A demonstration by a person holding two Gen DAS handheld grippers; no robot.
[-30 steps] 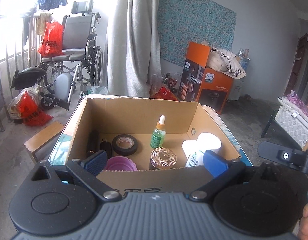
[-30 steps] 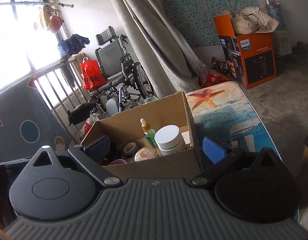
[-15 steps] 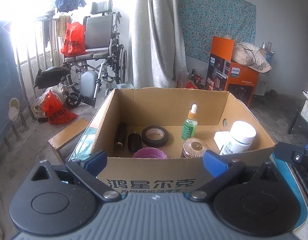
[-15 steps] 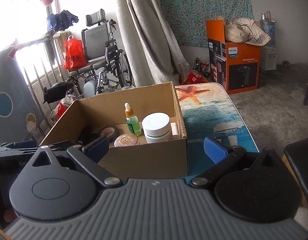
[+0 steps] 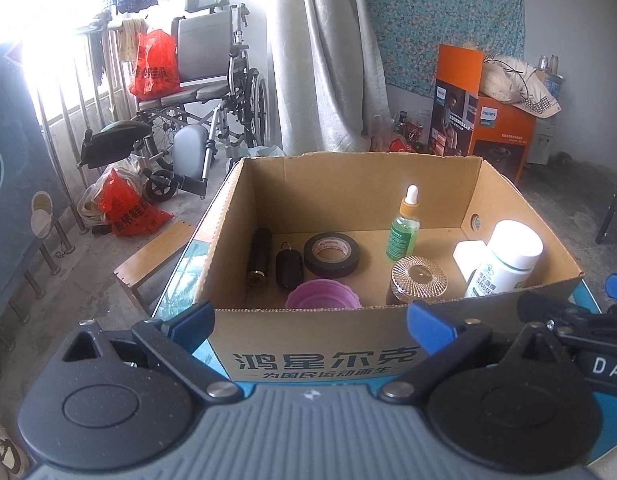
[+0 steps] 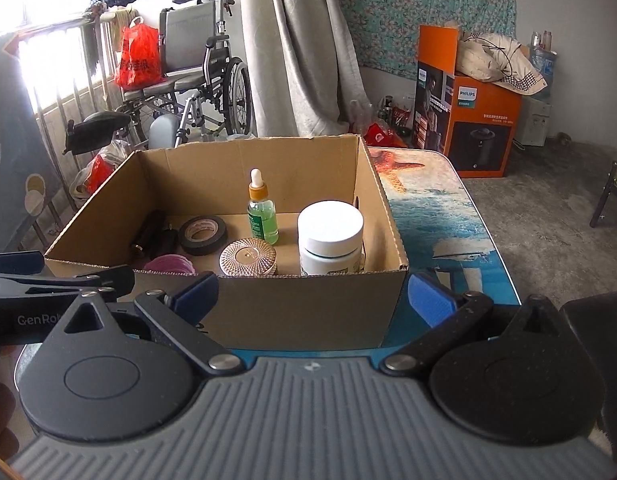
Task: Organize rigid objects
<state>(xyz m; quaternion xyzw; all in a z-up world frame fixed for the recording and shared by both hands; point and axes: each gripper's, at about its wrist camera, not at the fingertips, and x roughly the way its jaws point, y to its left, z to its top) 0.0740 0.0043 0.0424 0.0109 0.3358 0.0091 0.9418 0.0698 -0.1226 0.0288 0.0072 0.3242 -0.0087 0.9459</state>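
Currently both grippers sit just in front of the cardboard box (image 5: 316,356), near its front wall, neither inside it; left gripper (image 5: 310,322) has its blue fingertips spread wide with nothing between them; right gripper (image 6: 312,296) likewise spread wide and holding nothing, lined up with the box's right front corner.

Box stands open-topped on the sea-print table (image 6: 440,216), toward the table's left side; printed characters on its front face.

Contents, all on the box floor:
- black cylinder (image 5: 259,256) lying along the left wall; black key fob (image 5: 289,269) just beside it
- black tape roll (image 5: 331,255) lying flat, mid-box
- purple ridged lid (image 5: 323,299) against the front wall, near the fob and the tape
- green dropper bottle (image 5: 404,229) upright, behind the amber jar with copper-toned lid (image 5: 419,280)
- white-capped bottle (image 5: 508,258) upright in the right front corner; small white box (image 5: 470,254) touching or just behind it, can't tell which

Background: wheelchair (image 5: 212,92) by the window with a red bag (image 5: 153,65) on its seat; orange Philips carton (image 6: 468,112) on the floor beyond the table, by the curtain (image 5: 328,52).
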